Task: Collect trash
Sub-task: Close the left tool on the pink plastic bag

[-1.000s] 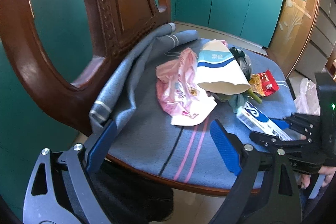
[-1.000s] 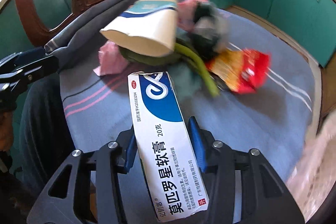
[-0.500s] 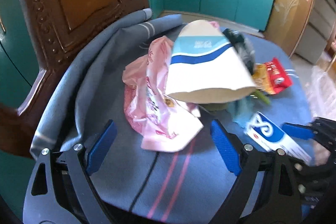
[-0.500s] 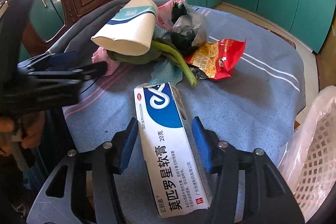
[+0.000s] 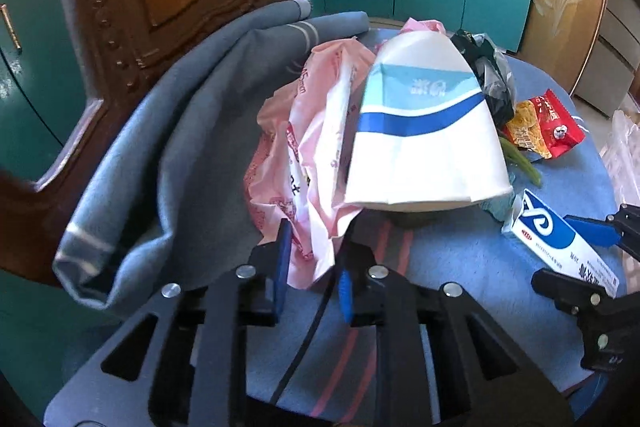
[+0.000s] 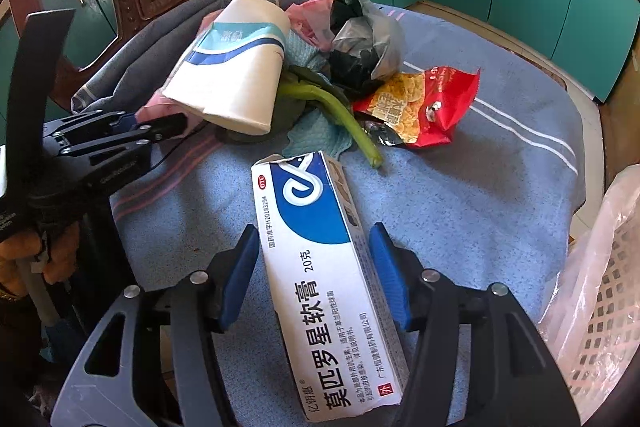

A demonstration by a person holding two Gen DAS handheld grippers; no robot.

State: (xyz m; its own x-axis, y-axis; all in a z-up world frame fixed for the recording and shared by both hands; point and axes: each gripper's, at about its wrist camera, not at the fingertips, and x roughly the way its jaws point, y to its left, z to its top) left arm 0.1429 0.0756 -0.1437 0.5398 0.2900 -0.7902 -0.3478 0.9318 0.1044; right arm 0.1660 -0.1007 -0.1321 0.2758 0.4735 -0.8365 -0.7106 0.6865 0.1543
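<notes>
Left gripper is angled down at the near-left part of the chair seat, jaws closing, with the lower corner of the pink plastic bag pinched between the blue pads. Right gripper is also pitched down over the seat's front edge, jaws opening; the medicine carton lies flat on the towel between them, with a clear gap to each pad, so not gripped.

Trash sits in a pile mid-seat on a blue towel with pink and white stripes: a crushed paper cup on its side, mouth toward the front edge, resting on the pink bag; behind it a black and grey bag; toward the right edge a torn red snack packet; a green vegetable stalk and a pale teal cloth between cup and carton. A white lattice basket lined with clear plastic stands off the seat's right edge; contents not visible.

Carton print: "OTC", "20克", "莫匹罗星软膏", "亿钥惠". Cup logo is too blurred to read.
</notes>
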